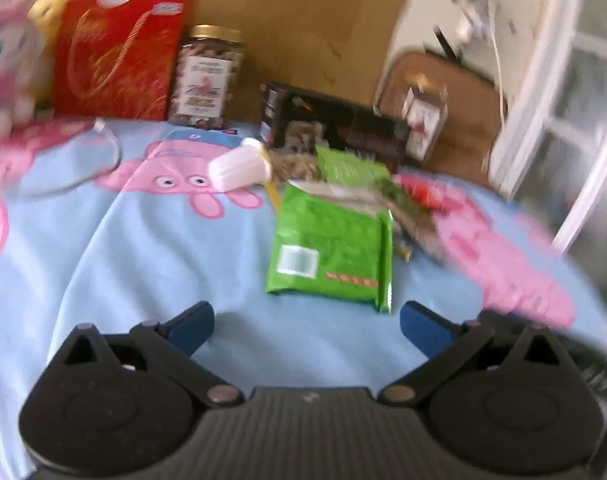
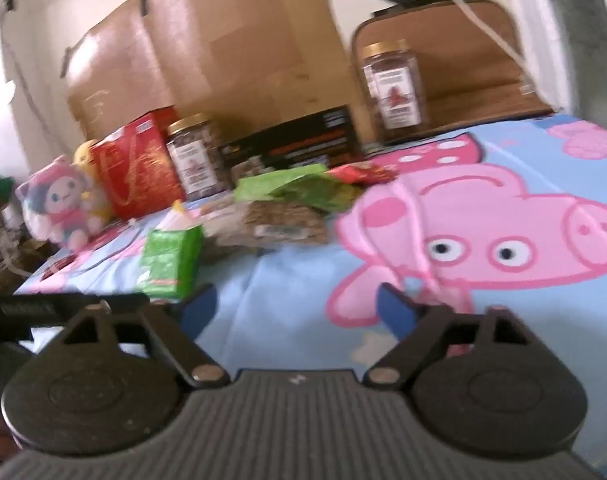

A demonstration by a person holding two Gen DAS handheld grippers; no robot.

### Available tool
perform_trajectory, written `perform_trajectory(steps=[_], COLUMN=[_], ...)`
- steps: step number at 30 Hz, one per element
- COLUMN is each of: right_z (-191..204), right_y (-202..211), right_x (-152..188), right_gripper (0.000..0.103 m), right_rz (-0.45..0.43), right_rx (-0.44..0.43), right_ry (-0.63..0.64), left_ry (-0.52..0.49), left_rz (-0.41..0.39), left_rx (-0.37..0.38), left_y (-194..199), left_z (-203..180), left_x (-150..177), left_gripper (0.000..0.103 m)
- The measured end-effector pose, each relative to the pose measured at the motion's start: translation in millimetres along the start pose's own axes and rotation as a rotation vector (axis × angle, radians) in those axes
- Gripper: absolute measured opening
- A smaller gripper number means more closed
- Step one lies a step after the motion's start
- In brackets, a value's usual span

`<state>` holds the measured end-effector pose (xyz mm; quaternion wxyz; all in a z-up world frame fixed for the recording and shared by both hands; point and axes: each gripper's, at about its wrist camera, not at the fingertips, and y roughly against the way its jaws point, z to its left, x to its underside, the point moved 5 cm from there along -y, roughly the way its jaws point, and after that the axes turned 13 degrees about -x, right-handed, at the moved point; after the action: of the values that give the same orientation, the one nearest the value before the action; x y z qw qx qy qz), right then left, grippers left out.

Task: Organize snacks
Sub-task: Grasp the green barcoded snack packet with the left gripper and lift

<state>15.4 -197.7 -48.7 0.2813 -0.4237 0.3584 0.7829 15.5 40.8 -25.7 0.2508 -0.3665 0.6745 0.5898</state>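
Observation:
Snacks lie on a blue cartoon-pig sheet (image 1: 143, 248). A green packet (image 1: 331, 248) lies flat just ahead of my left gripper (image 1: 307, 324), which is open and empty. Behind the packet are another green bag (image 1: 347, 166), a red wrapper (image 1: 423, 194), a white tube (image 1: 239, 168), a black box (image 1: 335, 120), a nut jar (image 1: 207, 76) and a red box (image 1: 115, 56). My right gripper (image 2: 299, 308) is open and empty above the sheet (image 2: 287, 296). In its view the green packet (image 2: 169, 264) is ahead left, a seed bag (image 2: 279, 224) beyond, and a second jar (image 2: 393, 84) at the back.
A large cardboard box (image 2: 223, 52) stands behind the snacks. A plush doll (image 2: 63, 208) and a yellow toy (image 2: 85, 156) sit at the left. A brown case (image 1: 435, 92) stands at the back right. A thin cable (image 1: 79, 172) loops on the sheet.

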Motion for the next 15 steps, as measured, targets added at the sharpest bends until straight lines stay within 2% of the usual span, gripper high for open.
perform_trajectory(steps=[1,2,5,8,9,10,12,13,14,15], right_z=[2.4,4.7,11.2,23.2,27.5,31.4,36.6,39.4,42.3,45.4], right_y=[-3.1,-5.9,-16.0,-32.9,-38.9,-44.7,-55.3,-61.3,-66.9,-70.9], right_x=[-0.8,-2.1,-7.9,-14.2,-15.6,-16.4,-16.3,-15.4,-13.1,-10.6], right_gripper=[0.08,0.072,0.061,0.056,0.056,0.056,0.056,0.054,0.042,0.032], right_rz=[0.012,0.022,0.054,0.09,0.101,0.114,0.145,0.167,0.193,0.219], right_rx=[-0.017,-0.034,-0.108,-0.186,-0.209,-0.23,-0.255,-0.258,-0.265,-0.281], right_ry=[0.007,0.014,0.006,-0.008,-0.011,-0.017,-0.031,-0.031,-0.027,-0.025], left_ry=[0.018,0.006,-0.043,-0.013,-0.004,-0.004,-0.003,-0.004,-0.01,-0.013], left_rz=[-0.001,-0.011,-0.05,-0.007,0.013,0.026,0.067,0.092,0.113,0.133], left_rx=[0.001,-0.012,-0.043,0.067,0.108,0.137,0.171,0.19,0.191,0.185], left_y=[1.7,3.1,3.5,-3.6,-9.1,-13.1,-24.6,-31.3,-37.8,-41.6], left_z=[6.5,10.6,15.6,18.7,16.4,13.8,10.8,7.4,4.4,3.7], left_x=[-4.0,-9.0,-24.9,-36.1,-40.6,-42.5,-44.5,-43.7,-41.5,-38.0], left_gripper=[0.099,0.093,0.081,0.064,0.062,0.061,0.047,0.045,0.035,0.034])
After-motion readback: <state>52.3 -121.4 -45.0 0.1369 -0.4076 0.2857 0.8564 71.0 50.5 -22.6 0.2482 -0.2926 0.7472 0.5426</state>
